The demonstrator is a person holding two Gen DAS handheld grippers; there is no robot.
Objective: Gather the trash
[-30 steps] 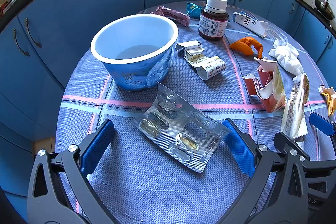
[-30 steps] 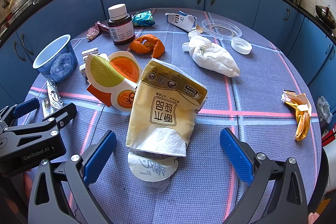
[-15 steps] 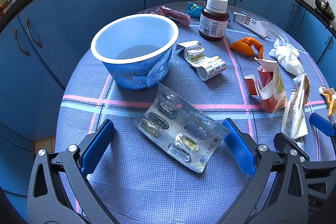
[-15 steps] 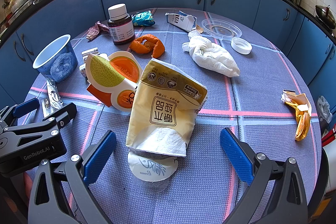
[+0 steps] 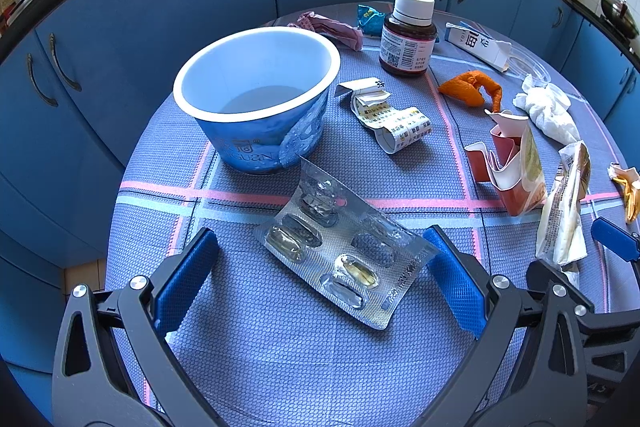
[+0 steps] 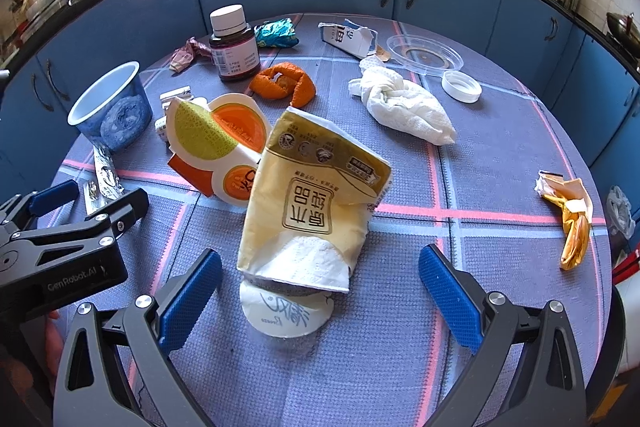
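Observation:
My left gripper (image 5: 320,277) is open, its blue pads either side of a silver pill blister pack (image 5: 344,247) lying on the table; its right pad touches or nearly touches the pack's edge. A blue paper cup (image 5: 260,99) stands just beyond. My right gripper (image 6: 320,291) is open around a yellow tissue packet (image 6: 312,203) that rests on a white round lid (image 6: 286,311). A melon-print carton (image 6: 220,147) lies behind the packet. The left gripper also shows in the right wrist view (image 6: 60,227).
On the blue checked tablecloth (image 6: 500,187): a brown pill bottle (image 6: 234,45), orange peel (image 6: 286,85), crumpled white tissue (image 6: 404,105), milk carton (image 6: 348,37), clear plastic lid (image 6: 424,53), white cap (image 6: 462,85), gold wrapper (image 6: 572,215), folded leaflet (image 5: 390,119). Blue cabinets surround the table.

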